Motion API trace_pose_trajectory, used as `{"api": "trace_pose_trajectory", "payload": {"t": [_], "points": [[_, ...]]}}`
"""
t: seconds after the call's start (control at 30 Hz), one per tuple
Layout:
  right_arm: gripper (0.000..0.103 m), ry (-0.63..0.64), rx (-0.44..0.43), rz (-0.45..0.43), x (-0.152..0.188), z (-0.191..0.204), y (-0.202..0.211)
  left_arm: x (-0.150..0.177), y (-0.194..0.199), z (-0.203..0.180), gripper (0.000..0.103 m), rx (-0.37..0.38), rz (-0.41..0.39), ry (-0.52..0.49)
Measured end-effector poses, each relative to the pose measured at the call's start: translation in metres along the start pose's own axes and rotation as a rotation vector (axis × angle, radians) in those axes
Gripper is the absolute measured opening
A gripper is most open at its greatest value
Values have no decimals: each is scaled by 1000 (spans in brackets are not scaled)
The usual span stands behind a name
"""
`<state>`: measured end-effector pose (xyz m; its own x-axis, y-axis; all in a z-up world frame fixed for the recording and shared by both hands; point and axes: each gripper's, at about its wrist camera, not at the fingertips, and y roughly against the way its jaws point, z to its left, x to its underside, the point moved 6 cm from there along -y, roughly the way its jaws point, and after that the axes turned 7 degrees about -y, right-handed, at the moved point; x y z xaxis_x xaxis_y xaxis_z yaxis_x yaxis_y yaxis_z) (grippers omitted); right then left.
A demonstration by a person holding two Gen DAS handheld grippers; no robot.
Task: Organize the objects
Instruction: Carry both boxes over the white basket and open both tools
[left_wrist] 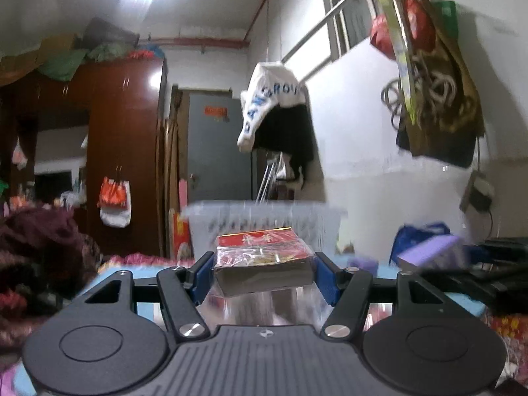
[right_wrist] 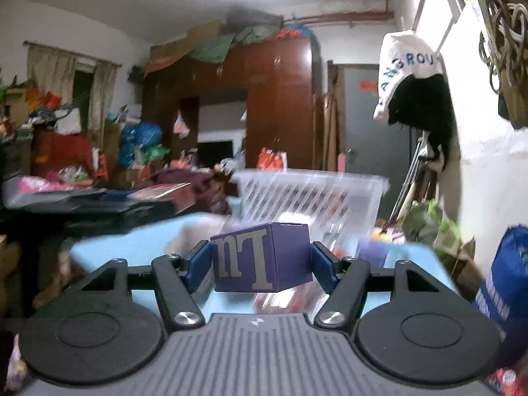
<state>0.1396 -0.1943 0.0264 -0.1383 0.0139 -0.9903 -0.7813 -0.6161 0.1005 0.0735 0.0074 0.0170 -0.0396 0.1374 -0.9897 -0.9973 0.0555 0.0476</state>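
Left gripper (left_wrist: 262, 275) clamps a red cellophane-wrapped box (left_wrist: 264, 257); right gripper (right_wrist: 262, 265) clamps a purple lettered cube (right_wrist: 262, 257). Both are airborne before the clear slatted plastic basket (right_wrist: 310, 194) at frame centre; either may strike its rim and slip.

Directly ahead of both loaded grippers, a clear plastic basket (left_wrist: 264, 221) (right_wrist: 310, 198), open at the top, standing on a blue tabletop (right_wrist: 132, 250). Bare table on the near left; dark stacked clutter (right_wrist: 99, 204) crowding the far left; blue bag (right_wrist: 508, 283) on the right.
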Motion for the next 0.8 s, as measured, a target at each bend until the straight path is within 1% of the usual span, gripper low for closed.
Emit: {"api": "trace_pose_trajectory", "payload": {"t": [0.07,0.13,0.23,0.27,0.3,0.33,0.43,0.47,0.5,0.53,0.57,0.6,0.63,0.67,0.7,0.77,0.8], "points": [[68,-14,20,-21,-26,-10,-25,-24,-18,6,66,3,-19,-8],[68,-37,29,-44,-53,-19,-54,-46,-43,13,66,0,-25,-7],[68,-34,60,-76,-86,-31,-96,-72,-95,26,66,8,13,12],[68,-7,71,-79,-94,-33,-111,-77,-112,29,66,4,33,16],[68,16,103,-74,-99,-37,-124,-80,-131,32,66,-2,61,12],[68,27,134,-51,-102,-44,-140,-81,-153,36,66,-14,97,12],[68,3,161,46,-103,-63,-183,-74,-204,48,66,-34,197,44],[68,7,174,60,-102,-68,-192,-71,-217,52,66,-32,221,65],[68,18,196,62,-101,-73,-199,-70,-224,54,66,-32,234,73],[71,19,206,66,-100,-77,-201,-68,-232,55,68,-36,242,71],[75,9,199,82,-98,-81,-206,-67,-241,56,79,-54,252,61],[90,-9,193,103,-96,-84,-207,-65,-246,57,88,-74,267,60],[101,-37,212,92,-96,-89,-205,-63,-250,59,99,-88,282,64],[103,-51,223,63,-96,-91,-198,-61,-251,59,100,-84,288,70],[103,-67,213,42,-97,-92,-190,-61,-247,59,100,-76,286,75],[103,-119,168,74,-95,-92,-173,-62,-226,59,100,-56,258,88],[103,-150,163,95,-91,-92,-161,-61,-209,60,102,-42,226,91]]}}
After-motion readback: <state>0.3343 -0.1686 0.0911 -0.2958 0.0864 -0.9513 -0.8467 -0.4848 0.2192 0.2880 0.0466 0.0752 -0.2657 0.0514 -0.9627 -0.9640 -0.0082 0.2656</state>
